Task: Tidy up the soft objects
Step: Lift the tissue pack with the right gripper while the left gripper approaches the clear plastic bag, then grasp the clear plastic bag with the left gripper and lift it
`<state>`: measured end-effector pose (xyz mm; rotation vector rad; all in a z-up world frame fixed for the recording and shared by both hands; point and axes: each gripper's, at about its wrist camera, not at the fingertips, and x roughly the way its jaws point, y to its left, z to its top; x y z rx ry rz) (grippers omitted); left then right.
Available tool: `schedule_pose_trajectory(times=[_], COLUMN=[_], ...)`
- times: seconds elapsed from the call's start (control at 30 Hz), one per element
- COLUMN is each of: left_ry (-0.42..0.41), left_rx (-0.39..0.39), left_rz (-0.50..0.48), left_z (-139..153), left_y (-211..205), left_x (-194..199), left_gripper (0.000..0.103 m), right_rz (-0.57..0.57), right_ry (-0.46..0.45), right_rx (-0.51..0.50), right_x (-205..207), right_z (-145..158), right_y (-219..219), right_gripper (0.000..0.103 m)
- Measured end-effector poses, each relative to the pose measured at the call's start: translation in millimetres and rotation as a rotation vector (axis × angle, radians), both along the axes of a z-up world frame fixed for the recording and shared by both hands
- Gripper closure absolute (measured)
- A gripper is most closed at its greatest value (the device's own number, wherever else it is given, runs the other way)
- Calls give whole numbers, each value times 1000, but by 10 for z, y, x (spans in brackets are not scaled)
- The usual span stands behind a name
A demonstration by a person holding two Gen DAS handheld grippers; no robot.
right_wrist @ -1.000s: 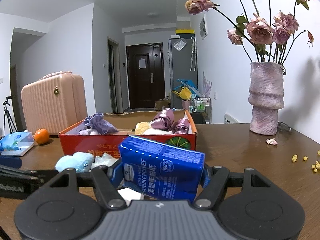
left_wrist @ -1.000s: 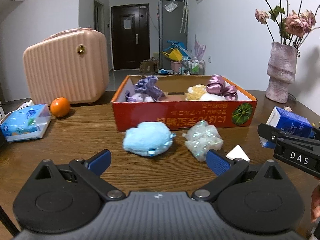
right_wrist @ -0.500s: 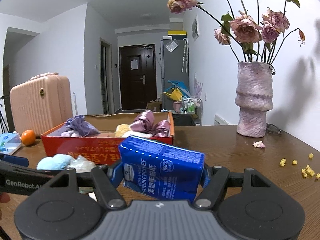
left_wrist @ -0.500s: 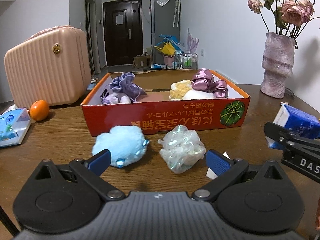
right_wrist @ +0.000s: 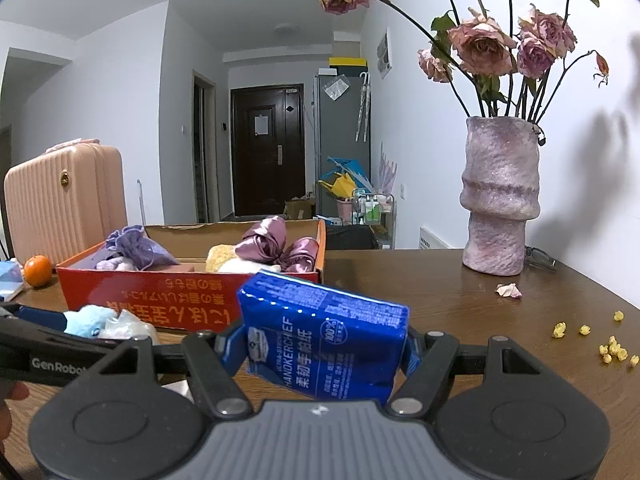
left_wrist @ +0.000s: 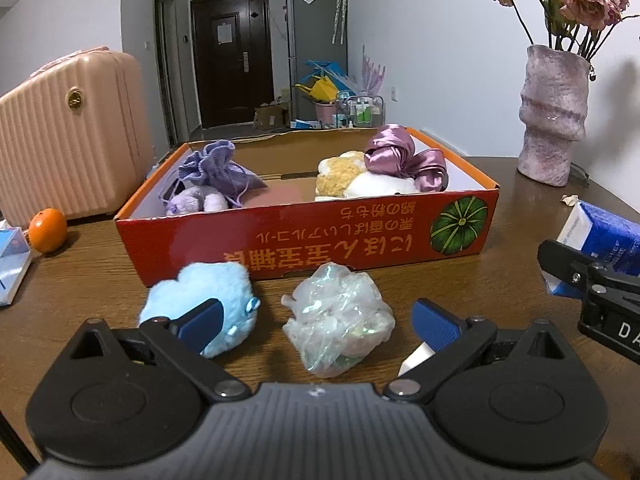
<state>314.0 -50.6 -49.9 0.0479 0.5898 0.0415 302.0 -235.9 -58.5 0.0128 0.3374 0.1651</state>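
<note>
A: What is seen along the left of the table (left_wrist: 500, 280)?

B: A tissue pack (left_wrist: 10, 264) is cut by the left edge, with an orange (left_wrist: 48, 229) just beside it and a suitcase (left_wrist: 68, 136) stood behind both

A: And towards the middle?

B: A red box (left_wrist: 304, 240) is set open-topped on the wood. Inside it, a purple pouch (left_wrist: 218, 170) is laid on a lilac plush (left_wrist: 196, 202) at the left end; a cream plush (left_wrist: 360, 182) and a satin scrunchie (left_wrist: 404, 156) are packed at the right end. In front of the box, on the table, a blue plush (left_wrist: 200, 300) is placed left of a clear scrunchie (left_wrist: 340, 320), the two near each other but apart

A: How is the left gripper (left_wrist: 316, 320) held?

B: Its jaws are spread wide. The clear scrunchie is framed between them, ungripped; the blue plush is partly covered by the left finger (left_wrist: 198, 320). A white scrap (left_wrist: 416, 356) is glimpsed by the right finger

A: And the right gripper (right_wrist: 320, 350)?

B: It is clamped on a blue tissue packet (right_wrist: 324, 344), which is held tilted above the table, right of the box

A: What is found farthest right?

B: A vase (right_wrist: 500, 196) of dried roses (right_wrist: 484, 44) is stood near the wall, with a fallen petal (right_wrist: 508, 290) and yellow crumbs (right_wrist: 600, 340) scattered on the wood
</note>
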Motion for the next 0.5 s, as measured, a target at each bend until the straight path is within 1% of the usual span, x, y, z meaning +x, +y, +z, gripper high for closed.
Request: schedule_pose_trajectory(times=[0.03,0.13,0.2,0.23,0.27,0.3,0.33,0.37,0.4,0.5], left_ry=[2,8,15,19,25,30,35,41,43,49], left_rx=[-2,-3,1,4,6,5,7,9,8,-15], left_rz=[-4,-13,-25,-31,-40,-47,-52,-52,-50,-54], left_z=[-5,-18,-37,-47,-60,-70,-80,-91,-97,-101], left_y=[1,-7,-18,-27,-34,-39,-45,-47,-44,-9], left_x=[16,62,96,107,125,137,147,163,170,181], left_gripper=[5,15,25,28,32,39,42,49,52,55], right_rz=[0,-4,-6,-6,-7,-7,-7,-7,-7,-11], right_ry=[2,5,10,11,11,12,14,15,15,14], right_rx=[-1,-7,-5,-5,-5,-5,-5,-4,-5,-5], right_x=[21,75,104,113,125,131,133,134,132,125], right_z=[-3,-11,-17,-20,-22,-24,-26,-28,-29,-31], right_y=[-6,-12,-20,-23,-27,-28,-27,-26,-25,-27], right_gripper=[33,33,33,33,33,33,33,33,33,33])
